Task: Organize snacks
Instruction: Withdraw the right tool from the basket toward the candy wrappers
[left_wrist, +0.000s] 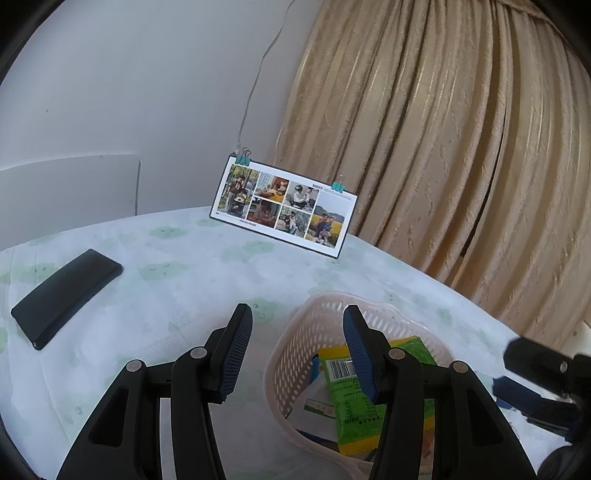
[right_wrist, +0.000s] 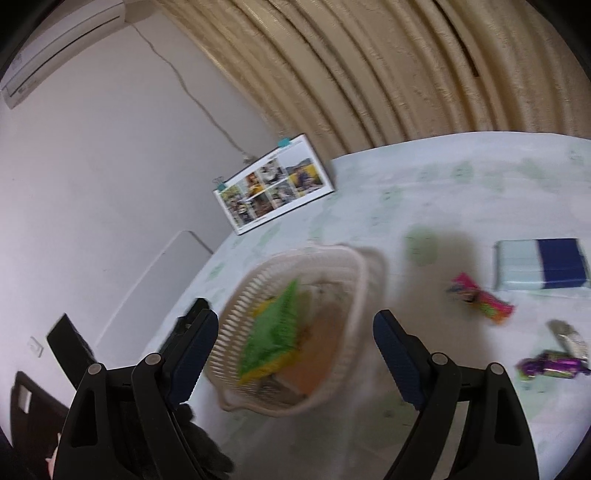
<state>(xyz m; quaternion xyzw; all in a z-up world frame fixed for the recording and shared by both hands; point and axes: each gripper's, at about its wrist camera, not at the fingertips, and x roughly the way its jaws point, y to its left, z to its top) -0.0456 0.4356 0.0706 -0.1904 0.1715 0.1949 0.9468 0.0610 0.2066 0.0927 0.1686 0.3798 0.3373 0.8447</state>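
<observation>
- Both grippers are standing with jaws wide and holding nothing: our left gripper (left_wrist: 297, 350) is hovering over the near rim of the basket (left_wrist: 325, 306), and our right gripper (right_wrist: 295, 362) is hanging above the same basket (right_wrist: 343, 266) from the other side.
- We are seeing a green snack packet (left_wrist: 354, 402) lying inside the basket on top of other wrappers (the right view is blurred, so we cannot tell what lies beneath).
- We are looking at three snacks waiting loose on the tablecloth (right_wrist: 424, 192) to the right, well apart from the basket: a pink wrapped bar (right_wrist: 480, 297), a purple candy (right_wrist: 550, 365) and a silvery packet (right_wrist: 567, 338).
- We are judging that the right gripper is better placed to swing over, straddle the pink bar across its narrow width and close gently.
- We are leaving the blue and pale box (right_wrist: 541, 264), the black case (left_wrist: 66, 295) and the photo card (left_wrist: 284, 206) alone.
</observation>
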